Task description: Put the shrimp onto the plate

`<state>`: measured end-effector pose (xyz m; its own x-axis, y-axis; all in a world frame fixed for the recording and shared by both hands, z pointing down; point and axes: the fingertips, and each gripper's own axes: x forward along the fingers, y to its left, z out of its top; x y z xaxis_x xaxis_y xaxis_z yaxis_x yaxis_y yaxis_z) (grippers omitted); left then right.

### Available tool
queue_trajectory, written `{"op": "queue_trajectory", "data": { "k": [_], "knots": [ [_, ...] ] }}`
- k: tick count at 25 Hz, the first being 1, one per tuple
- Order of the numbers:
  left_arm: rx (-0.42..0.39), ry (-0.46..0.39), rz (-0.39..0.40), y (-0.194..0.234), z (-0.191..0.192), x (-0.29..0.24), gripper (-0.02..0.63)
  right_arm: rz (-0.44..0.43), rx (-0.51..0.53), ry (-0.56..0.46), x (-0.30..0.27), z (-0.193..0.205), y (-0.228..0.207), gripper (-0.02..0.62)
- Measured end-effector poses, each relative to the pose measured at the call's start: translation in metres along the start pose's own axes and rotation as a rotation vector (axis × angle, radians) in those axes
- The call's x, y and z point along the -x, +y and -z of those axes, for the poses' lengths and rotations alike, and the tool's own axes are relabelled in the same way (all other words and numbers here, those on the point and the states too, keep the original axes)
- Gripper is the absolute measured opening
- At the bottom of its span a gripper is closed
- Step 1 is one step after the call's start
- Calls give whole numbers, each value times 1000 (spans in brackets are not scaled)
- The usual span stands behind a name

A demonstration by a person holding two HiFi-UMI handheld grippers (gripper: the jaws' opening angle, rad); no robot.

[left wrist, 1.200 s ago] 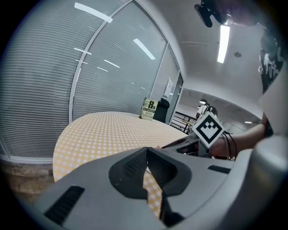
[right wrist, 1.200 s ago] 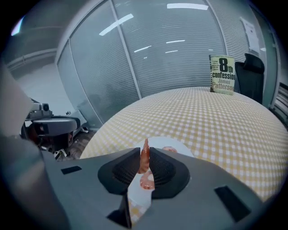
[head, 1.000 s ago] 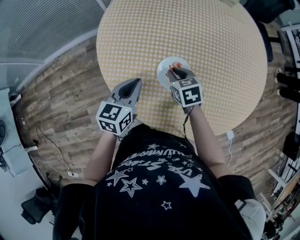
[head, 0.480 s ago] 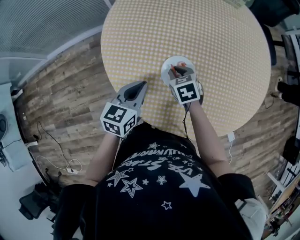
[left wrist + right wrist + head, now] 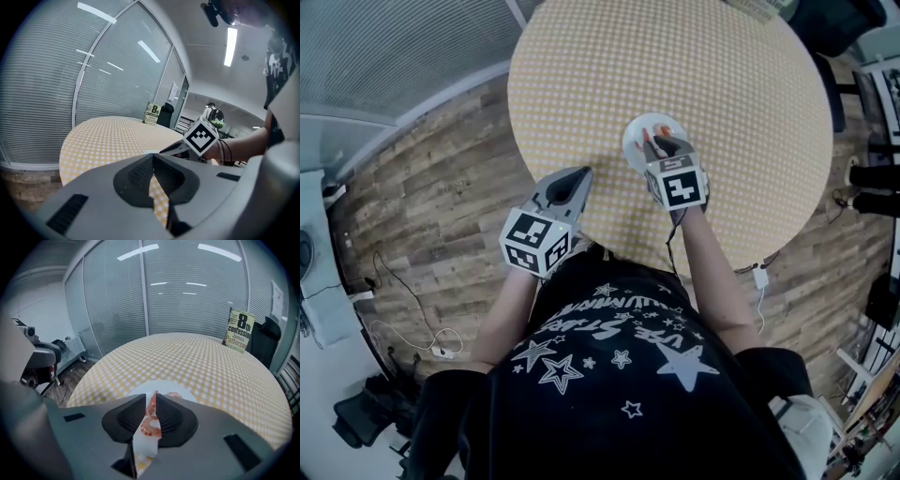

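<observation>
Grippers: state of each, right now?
Left gripper: closed, empty.
Right gripper: closed on the shrimp, above the plate.

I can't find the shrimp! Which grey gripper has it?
The right grey gripper, above the round white plate: the orange shrimp sits between its jaws. The left gripper holds nothing.

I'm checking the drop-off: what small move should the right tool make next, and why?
Probably open the right tool slightly. Its jaws are closed on the curled orange shrimp, which hangs right over the round white plate on the yellow checked table, so releasing should drop it onto the plate.
</observation>
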<state>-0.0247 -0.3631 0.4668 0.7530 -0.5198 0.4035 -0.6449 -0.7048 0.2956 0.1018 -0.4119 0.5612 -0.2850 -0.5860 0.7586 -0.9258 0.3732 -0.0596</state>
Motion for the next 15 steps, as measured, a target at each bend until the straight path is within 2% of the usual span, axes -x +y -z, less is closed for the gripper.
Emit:
{"op": "queue_trajectory", "data": {
  "k": [9, 15],
  "knots": [
    [-27, -50, 27, -9, -1, 34, 2, 48, -78, -110, 51, 6, 17, 71],
    [-64, -74, 84, -29, 2, 59, 2, 36, -128, -190, 97, 21, 41, 64]
  ]
}}
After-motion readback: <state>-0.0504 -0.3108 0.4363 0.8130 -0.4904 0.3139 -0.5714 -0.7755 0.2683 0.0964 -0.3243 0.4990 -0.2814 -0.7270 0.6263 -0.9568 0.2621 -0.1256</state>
